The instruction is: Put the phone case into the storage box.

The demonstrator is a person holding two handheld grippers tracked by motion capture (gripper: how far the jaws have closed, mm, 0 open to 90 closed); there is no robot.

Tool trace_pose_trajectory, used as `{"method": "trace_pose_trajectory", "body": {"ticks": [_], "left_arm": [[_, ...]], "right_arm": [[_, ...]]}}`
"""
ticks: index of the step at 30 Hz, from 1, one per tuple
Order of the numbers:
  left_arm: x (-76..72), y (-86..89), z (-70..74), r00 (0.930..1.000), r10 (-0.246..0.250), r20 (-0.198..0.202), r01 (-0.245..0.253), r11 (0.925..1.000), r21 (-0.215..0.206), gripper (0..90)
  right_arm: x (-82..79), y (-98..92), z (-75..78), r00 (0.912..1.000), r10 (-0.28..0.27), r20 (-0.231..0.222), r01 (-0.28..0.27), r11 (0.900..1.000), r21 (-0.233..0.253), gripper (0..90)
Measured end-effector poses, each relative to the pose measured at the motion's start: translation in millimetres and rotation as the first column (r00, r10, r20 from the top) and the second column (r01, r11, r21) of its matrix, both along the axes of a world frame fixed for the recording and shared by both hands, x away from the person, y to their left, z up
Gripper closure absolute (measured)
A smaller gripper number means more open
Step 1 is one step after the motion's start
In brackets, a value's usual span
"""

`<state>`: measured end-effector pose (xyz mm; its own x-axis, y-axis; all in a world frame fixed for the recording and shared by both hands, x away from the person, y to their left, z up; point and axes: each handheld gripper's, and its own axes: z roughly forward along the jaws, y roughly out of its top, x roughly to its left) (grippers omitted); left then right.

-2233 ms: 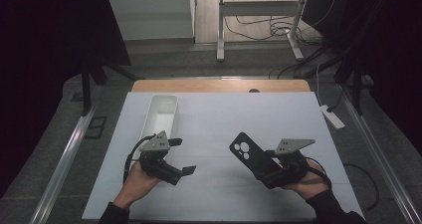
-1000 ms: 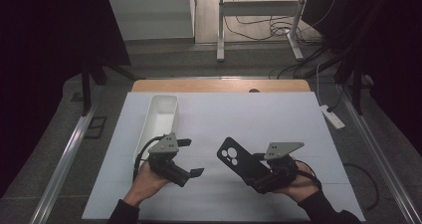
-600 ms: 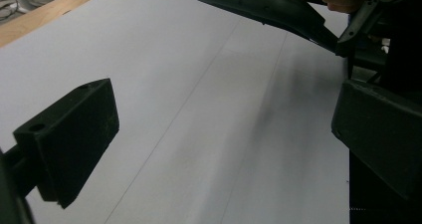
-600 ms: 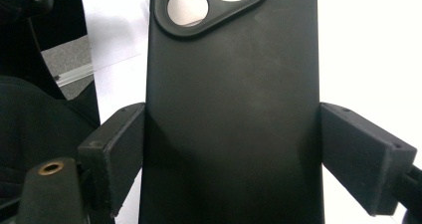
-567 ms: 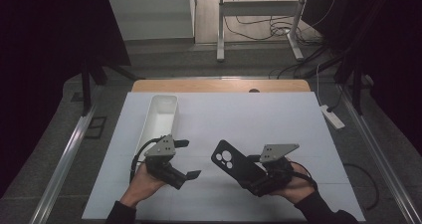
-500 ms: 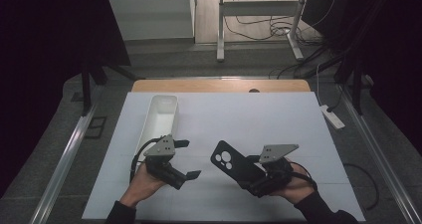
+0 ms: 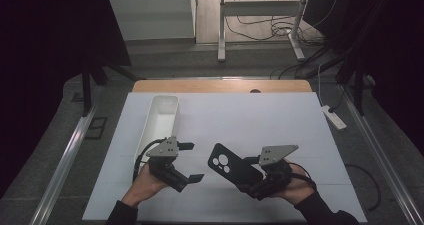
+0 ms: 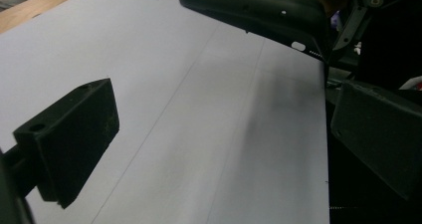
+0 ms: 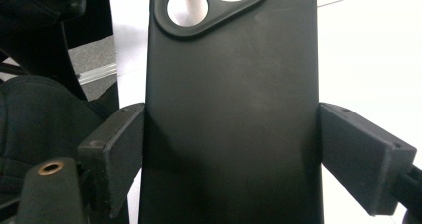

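Phone case, matte black soft plastic with a camera cut-out [image 7: 233,166], is held above the white table [image 7: 250,115] in the high view, pinched at its lower end by the right tongs [image 7: 252,182]. Its long axis runs from about 4 o'clock up to 10 o'clock, the cut-out end pointing toward the left tongs [image 7: 192,161]. Those stand spread and hold nothing, just beside the case at its 9 o'clock, so the left hand [image 7: 145,182] is the nearer free one. A long white plastic tray [image 7: 161,116] lies at 11 o'clock of the left tongs.

Left gripper view: the case [image 8: 259,10] hangs edge-on at 1 o'clock, off the table, beyond the open jaws; small port holes show along its rim.

Right gripper view: the case [image 9: 231,114] rises straight to 12 o'clock between both jaws, which press its long sides. Its surface is smooth and dull, with round lens openings in a raised surround at the top.
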<state>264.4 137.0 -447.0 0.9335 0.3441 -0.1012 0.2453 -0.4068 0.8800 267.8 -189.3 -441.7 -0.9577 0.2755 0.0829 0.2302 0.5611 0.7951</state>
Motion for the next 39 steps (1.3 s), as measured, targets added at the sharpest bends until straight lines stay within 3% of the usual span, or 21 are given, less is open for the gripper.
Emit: {"method": "trace_pose_trajectory", "body": {"ticks": [11,39], "left_arm": [[2.5,-10.6,0.8,0.9983,-0.056,-0.013,0.056,0.9982,0.021,0.0],[4.0,-18.8,4.0,0.9873,-0.159,0.002,0.159,0.9865,-0.041,0.0]], "right_arm": [[2.6,3.8,-0.9,0.9988,0.049,-0.004,-0.048,0.999,0.023,15.1],[-1.4,16.2,1.0,0.9914,0.131,0.002,-0.131,0.990,0.049,15.0]]}}
